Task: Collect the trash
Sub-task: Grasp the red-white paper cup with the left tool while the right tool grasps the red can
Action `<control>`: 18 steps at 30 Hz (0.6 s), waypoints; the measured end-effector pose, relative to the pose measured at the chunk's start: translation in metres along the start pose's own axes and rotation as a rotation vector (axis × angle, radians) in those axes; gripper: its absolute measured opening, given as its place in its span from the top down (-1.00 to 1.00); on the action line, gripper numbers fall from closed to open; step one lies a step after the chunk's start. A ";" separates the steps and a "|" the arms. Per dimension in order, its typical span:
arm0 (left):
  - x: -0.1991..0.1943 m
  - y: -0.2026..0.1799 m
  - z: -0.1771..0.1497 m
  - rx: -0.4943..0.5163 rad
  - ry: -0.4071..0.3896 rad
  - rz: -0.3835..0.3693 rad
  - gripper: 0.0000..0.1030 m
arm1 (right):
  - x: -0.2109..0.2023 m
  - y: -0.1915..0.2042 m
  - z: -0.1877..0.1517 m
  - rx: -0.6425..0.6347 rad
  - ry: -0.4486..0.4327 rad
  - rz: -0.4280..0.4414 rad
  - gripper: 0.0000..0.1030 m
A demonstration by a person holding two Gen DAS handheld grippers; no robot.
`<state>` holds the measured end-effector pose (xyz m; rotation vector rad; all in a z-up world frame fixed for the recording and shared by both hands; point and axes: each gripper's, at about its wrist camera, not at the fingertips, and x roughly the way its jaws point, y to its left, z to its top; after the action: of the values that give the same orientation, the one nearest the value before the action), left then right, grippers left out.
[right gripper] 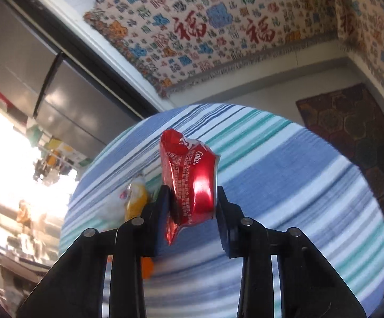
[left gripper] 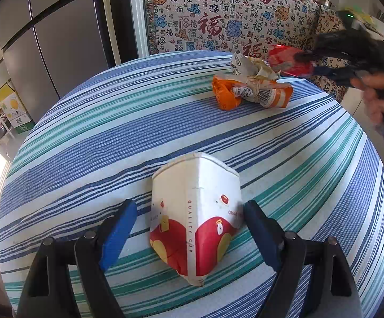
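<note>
A big grey fridge [left gripper: 46,53] is standing at the back of the room, and a blanket [left gripper: 231,13] with red and blue signs is hanging beside it. In front, a round desk [left gripper: 112,137] is wearing a cloth with blue, green and white stripes. A squashed paper cup [left gripper: 196,212] is lying on its side on the desk, close to the camera. The left gripper [left gripper: 189,228] is hovering over it with its blue fingers [left gripper: 117,233] standing wide apart, one on each side of the cup, not squeezing it. Farther back, a crumpled orange and white wrapper [left gripper: 250,90] is lying near the desk's far edge. The right gripper [right gripper: 192,209] is pinching a crushed red Coke can [right gripper: 192,175] between its fingers and holding it up in the air above the desk.
</note>
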<state>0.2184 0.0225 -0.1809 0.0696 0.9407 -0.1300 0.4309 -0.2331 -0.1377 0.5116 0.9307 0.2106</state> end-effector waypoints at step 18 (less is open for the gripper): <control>-0.022 0.001 -0.011 -0.022 -0.029 -0.082 -0.64 | -0.120 0.012 -0.195 -0.339 -0.019 -0.116 0.32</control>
<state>0.1971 0.0261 -0.1691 0.0091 0.9164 -0.1961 0.2030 -0.2054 -0.1421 0.1461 0.8809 0.2521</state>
